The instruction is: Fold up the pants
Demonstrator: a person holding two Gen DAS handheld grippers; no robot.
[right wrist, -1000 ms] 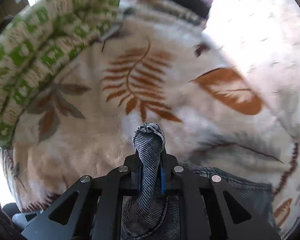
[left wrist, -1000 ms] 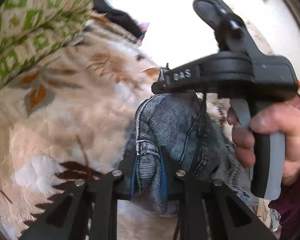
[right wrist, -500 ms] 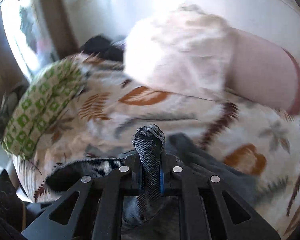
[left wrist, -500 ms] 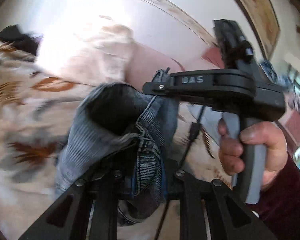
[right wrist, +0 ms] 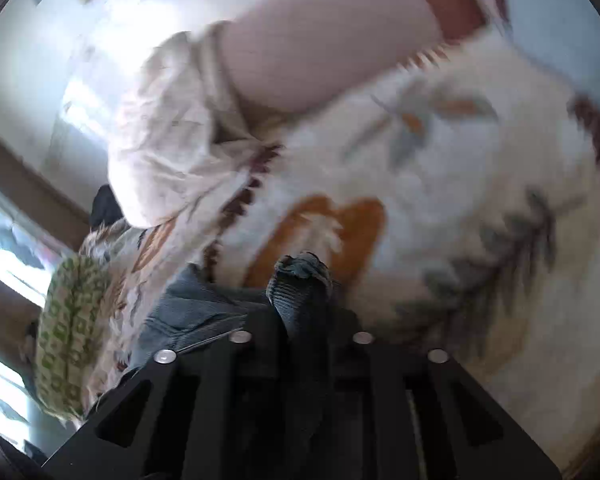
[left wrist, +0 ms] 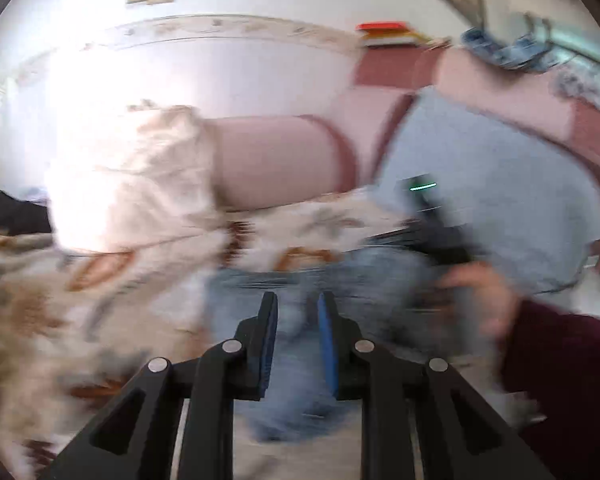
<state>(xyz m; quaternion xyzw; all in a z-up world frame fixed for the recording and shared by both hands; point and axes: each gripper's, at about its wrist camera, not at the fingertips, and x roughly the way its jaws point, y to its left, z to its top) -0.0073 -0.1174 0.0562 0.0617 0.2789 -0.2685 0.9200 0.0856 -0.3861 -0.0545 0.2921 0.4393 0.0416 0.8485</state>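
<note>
The left gripper (left wrist: 297,322) has its jaws parted by a narrow gap, the blue pads bare, with nothing between them. Just beyond and below lie the jeans (left wrist: 292,292), a blurred blue denim heap on the leaf-print blanket (left wrist: 112,292). To the right of them, the person's right hand (left wrist: 476,296) grips the handle of the right gripper (right wrist: 300,280), smeared by motion.

In the right wrist view, that gripper's jaws are closed on a bunched fold of the denim, which pokes up between the fingers; more of the jeans trails off to the left over the blanket.

Farther back sit a cream cloth (left wrist: 132,176) draped over a pink bolster (left wrist: 276,160) and a grey cushion (left wrist: 492,168). A green-patterned pillow (right wrist: 68,336) lies at the left edge, beside the blanket.
</note>
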